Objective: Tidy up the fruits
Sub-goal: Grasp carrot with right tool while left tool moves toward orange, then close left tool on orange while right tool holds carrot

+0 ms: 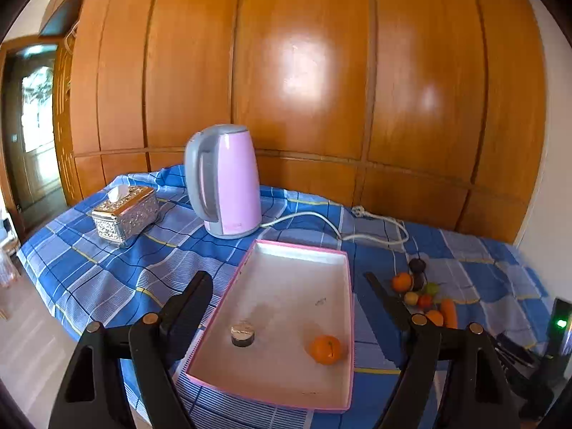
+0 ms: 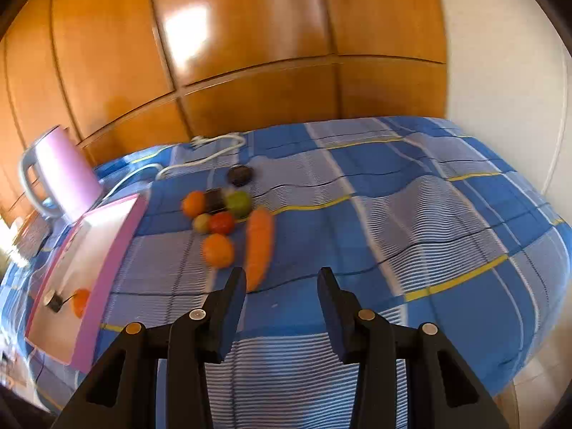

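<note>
A pink-rimmed white tray (image 1: 343, 261) lies on the blue checked cloth; it holds an orange (image 1: 326, 349) and a small dark round object (image 1: 242, 334). My left gripper (image 1: 286, 286) is open and empty above the tray. In the right wrist view a cluster of fruit lies on the cloth: two oranges (image 2: 218, 250) (image 2: 193, 203), a carrot (image 2: 259, 250), a red fruit (image 2: 221, 223), a green fruit (image 2: 238, 203), a pale fruit (image 2: 201, 222) and two dark items (image 2: 240, 175). My right gripper (image 2: 282, 282) is open and empty just short of the carrot. The tray (image 2: 114, 250) is at the left.
A pink kettle (image 1: 225, 182) with a white cord (image 1: 375, 228) stands behind the tray. A silver tissue box (image 1: 125, 214) sits at the far left. Wooden panels back the table. The cloth's right edge (image 2: 536, 321) drops off. A black device with a green light (image 1: 559, 323) is at the right.
</note>
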The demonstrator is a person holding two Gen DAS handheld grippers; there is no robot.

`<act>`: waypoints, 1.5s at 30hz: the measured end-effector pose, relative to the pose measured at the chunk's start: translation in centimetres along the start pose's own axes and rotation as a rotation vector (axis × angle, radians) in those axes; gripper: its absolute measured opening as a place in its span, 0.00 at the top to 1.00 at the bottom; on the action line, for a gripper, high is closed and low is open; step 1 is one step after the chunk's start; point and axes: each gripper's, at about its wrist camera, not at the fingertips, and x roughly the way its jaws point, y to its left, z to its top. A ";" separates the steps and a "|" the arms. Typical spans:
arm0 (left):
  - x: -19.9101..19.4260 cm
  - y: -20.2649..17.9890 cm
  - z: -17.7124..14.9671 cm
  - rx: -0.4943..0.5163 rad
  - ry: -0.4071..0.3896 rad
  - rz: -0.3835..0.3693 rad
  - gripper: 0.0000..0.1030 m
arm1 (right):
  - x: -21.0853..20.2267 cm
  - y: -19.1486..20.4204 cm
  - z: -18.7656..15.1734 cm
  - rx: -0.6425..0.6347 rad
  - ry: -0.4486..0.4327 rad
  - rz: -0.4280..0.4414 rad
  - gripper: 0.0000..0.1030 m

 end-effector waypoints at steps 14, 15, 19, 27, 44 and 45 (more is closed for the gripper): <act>9.2 -10.8 -7.3 0.167 0.204 -0.280 0.58 | 4.1 0.1 0.5 -0.008 0.050 0.045 0.60; 9.8 -11.1 -7.5 0.168 0.215 -0.292 0.62 | 4.6 0.2 0.7 -0.006 0.051 0.045 0.63; 11.8 -12.4 -8.0 0.145 0.255 -0.332 0.62 | 6.6 0.4 2.0 0.010 0.070 0.061 0.65; 14.6 -13.5 -8.1 0.093 0.288 -0.348 0.63 | 10.0 0.5 3.0 -0.007 0.116 0.056 0.65; 17.2 -16.2 -8.6 0.074 0.307 -0.478 0.65 | 9.6 -1.2 2.1 0.041 0.068 -0.099 0.75; 17.3 -16.4 -8.6 0.077 0.307 -0.487 0.65 | 9.6 -1.4 2.1 0.053 0.068 -0.088 0.75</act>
